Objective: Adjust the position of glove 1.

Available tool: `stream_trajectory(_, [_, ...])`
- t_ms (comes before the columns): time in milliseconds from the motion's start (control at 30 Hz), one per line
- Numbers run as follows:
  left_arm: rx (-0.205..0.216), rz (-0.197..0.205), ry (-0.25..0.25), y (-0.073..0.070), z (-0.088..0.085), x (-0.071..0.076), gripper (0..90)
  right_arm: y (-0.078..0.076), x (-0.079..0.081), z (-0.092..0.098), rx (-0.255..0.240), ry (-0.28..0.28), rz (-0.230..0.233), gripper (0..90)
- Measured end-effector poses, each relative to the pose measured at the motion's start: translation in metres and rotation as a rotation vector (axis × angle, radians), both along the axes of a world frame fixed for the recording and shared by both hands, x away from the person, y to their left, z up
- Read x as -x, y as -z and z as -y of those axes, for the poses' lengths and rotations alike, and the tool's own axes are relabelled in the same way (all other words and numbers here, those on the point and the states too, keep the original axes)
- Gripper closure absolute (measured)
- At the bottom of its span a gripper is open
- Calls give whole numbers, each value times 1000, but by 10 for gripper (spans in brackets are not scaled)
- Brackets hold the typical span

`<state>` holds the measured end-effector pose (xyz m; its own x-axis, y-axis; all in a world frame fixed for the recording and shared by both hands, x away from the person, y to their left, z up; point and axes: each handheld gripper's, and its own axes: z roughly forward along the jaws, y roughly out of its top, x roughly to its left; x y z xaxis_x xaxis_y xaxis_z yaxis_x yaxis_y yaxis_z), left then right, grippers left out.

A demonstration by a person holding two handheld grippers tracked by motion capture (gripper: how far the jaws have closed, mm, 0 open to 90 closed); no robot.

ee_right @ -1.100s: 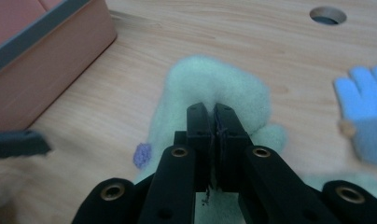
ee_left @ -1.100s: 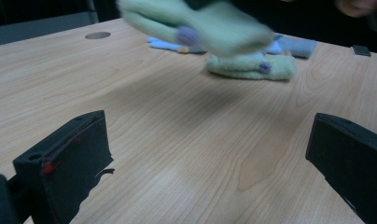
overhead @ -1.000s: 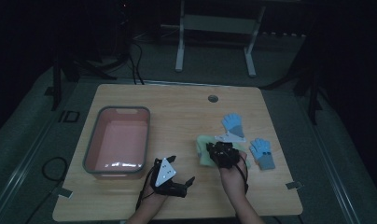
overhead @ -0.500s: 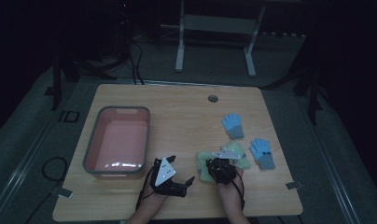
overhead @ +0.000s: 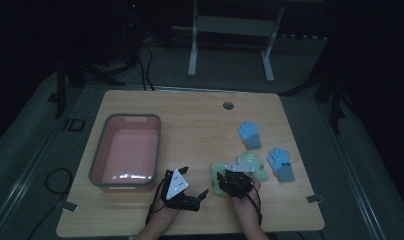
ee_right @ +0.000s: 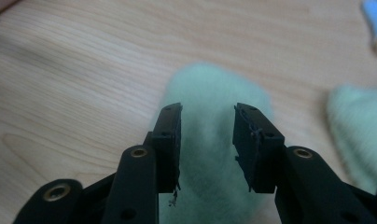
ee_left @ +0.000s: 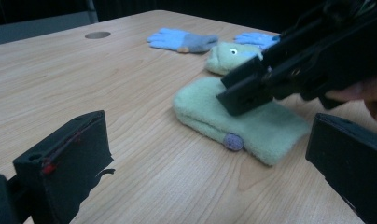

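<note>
Right gripper (overhead: 229,181) hangs just above the green mitten (ee_left: 233,119), its two black jaws parted over the fabric with a gap between them; they have just been opening, and the pads press on nothing. On the gripper's own camera the mitten (ee_right: 214,158) lies flat on the wooden table (overhead: 200,125), under and ahead of the jaws toward 12 o'clock. In the high view a second green mitten (overhead: 254,162) lies at about 1 o'clock of the right gripper, just beside the first. One blue glove (overhead: 281,164) rests at 2 o'clock, another blue glove (overhead: 249,134) farther off near 1 o'clock. Left gripper (overhead: 202,194) sits at 8 o'clock of the right one, low over the table, jaws spread and empty. At 10 o'clock stands the pink tub (overhead: 125,150), well apart.
</note>
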<state>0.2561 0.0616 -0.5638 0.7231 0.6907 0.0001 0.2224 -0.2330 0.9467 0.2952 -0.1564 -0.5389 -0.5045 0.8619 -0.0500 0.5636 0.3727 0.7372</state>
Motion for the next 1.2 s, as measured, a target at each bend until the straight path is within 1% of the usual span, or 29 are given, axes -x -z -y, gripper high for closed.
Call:
stream_trajectory(67, [-1, -2, 3, 0, 0, 0, 1, -6, -3, 4, 3, -29, 12, 612])
stream_trajectory(100, [-1, -1, 3, 0, 0, 0, 1, -9, -5, 7, -9, -43, 18, 612])
stream_trajectory(133, [-2, -1, 3, 0, 0, 0, 1, -15, -10, 14, -11, -62, 22, 606])
stream_trajectory(200, [-1, -2, 2, 0, 0, 0, 2, -18, -13, 18, -14, -69, 24, 594])
stream_trajectory(233, [-1, -2, 2, 0, 0, 0, 1, -22, -18, 25, -24, -85, 22, 594])
stream_trajectory(333, [-1, -1, 2, 0, 0, 0, 1, -26, -23, 32, -23, -85, 23, 594])
stream_trajectory(367, [-1, -2, 2, 0, 0, 0, 1, -30, -28, 39, -38, -100, 17, 591])
stream_trajectory(400, [0, -2, 2, 0, 0, 0, 1, -30, -28, 39, -38, -100, 17, 591])
stream_trajectory(467, [-1, -3, 2, 0, 0, 0, 1, -33, -32, 44, -31, -100, 25, 588])
stream_trajectory(533, [0, -3, 2, 0, 0, 0, 1, -36, -36, 51, -42, -107, 24, 581])
stream_trajectory(667, [-1, -3, 1, 0, 0, 0, 1, -39, -42, 60, -35, -121, 23, 573])
stream_trajectory(800, [0, -3, 2, 0, 0, 0, 1, -39, -45, 70, -28, -143, 18, 573])
stream_trajectory(833, [0, -3, 2, 0, 0, 0, 1, -39, -45, 70, -28, -143, 18, 573])
stream_trajectory(900, [0, -3, 2, 0, 0, 0, 1, -37, -44, 79, -45, -167, 7, 576])
stream_trajectory(933, [-1, -3, 2, 0, 0, 0, 2, -37, -43, 81, -31, -168, 11, 575])
stream_trajectory(1000, [1, -4, 1, 0, 0, 0, 1, -37, -43, 86, -30, -173, 8, 568])
stream_trajectory(1100, [1, -4, 1, 0, 0, 0, 2, -37, -43, 94, -8, -182, 13, 568])
stream_trajectory(1200, [-1, -3, 1, 0, 0, 0, 1, -37, -44, 102, 11, -196, 7, 560])
